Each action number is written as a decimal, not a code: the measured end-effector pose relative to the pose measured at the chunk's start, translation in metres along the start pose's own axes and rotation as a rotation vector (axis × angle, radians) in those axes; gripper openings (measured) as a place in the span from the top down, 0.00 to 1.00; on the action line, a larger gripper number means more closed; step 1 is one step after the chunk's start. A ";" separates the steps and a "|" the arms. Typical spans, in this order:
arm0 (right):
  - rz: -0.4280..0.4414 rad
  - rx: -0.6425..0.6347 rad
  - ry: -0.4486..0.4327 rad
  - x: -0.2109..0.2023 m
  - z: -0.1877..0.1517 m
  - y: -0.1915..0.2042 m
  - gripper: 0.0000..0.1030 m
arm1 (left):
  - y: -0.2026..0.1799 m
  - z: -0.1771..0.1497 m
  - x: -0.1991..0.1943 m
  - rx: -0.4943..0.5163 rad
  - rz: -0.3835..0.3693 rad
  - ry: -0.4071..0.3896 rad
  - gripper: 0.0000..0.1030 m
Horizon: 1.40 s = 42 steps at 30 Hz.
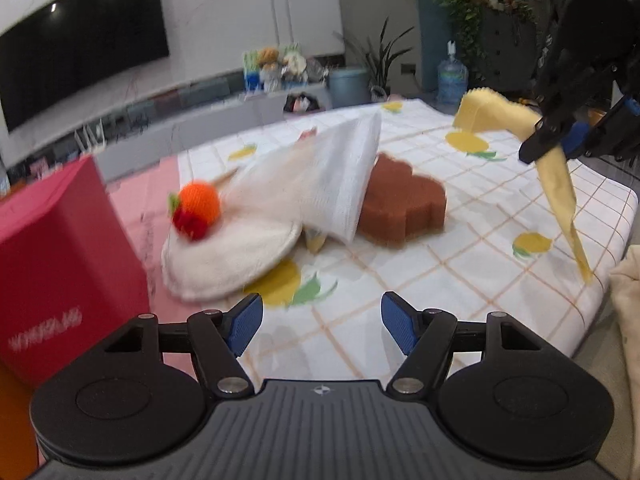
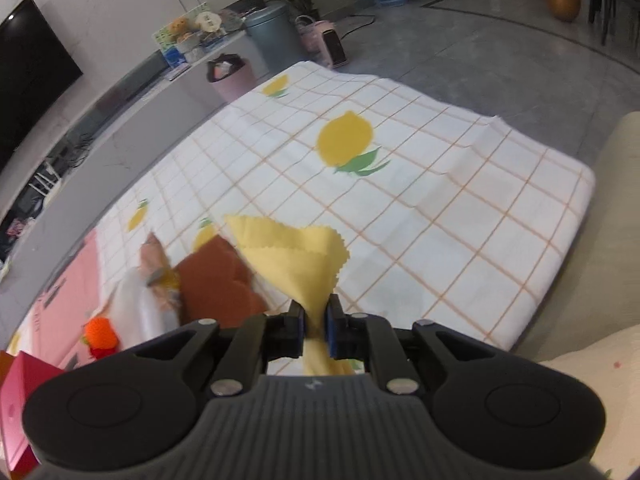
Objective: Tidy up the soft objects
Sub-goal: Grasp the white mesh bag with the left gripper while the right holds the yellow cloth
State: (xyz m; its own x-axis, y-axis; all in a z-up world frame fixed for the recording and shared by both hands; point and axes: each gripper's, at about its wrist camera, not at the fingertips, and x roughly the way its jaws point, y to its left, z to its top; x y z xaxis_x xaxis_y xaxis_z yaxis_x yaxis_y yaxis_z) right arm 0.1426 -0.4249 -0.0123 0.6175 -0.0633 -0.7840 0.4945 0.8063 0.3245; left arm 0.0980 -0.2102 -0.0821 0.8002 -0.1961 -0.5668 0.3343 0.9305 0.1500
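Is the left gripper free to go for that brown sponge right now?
Probably yes: the left gripper is open and empty, with bare tablecloth ahead. The white cloth drapes over the brown sponge on one side only.

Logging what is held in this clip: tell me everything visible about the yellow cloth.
The yellow cloth is thin, pale yellow fabric with zigzag-cut edges. The right claw is shut on its bunched middle and holds it off the checked tablecloth. One folded part fans out past the pads; a narrow tail hangs below the claw. Nothing else touches it. The brown sponge lies apart on the tablecloth.
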 end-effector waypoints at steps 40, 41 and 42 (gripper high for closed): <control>0.035 -0.119 0.024 0.001 -0.008 0.012 0.89 | -0.009 -0.018 -0.036 0.218 0.056 0.141 0.27; 0.032 -0.119 0.026 0.001 -0.008 0.012 0.89 | -0.011 -0.016 -0.037 0.212 0.038 0.137 0.26; 0.029 -0.117 0.026 0.002 -0.008 0.011 0.89 | -0.011 -0.013 -0.039 0.198 0.012 0.142 0.26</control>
State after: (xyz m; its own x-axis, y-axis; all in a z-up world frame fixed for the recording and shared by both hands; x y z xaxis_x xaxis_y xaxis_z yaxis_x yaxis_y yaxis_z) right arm 0.1443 -0.4118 -0.0142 0.6137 -0.0249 -0.7892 0.4009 0.8709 0.2843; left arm 0.0562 -0.2090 -0.0723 0.7313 -0.1270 -0.6702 0.4276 0.8509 0.3053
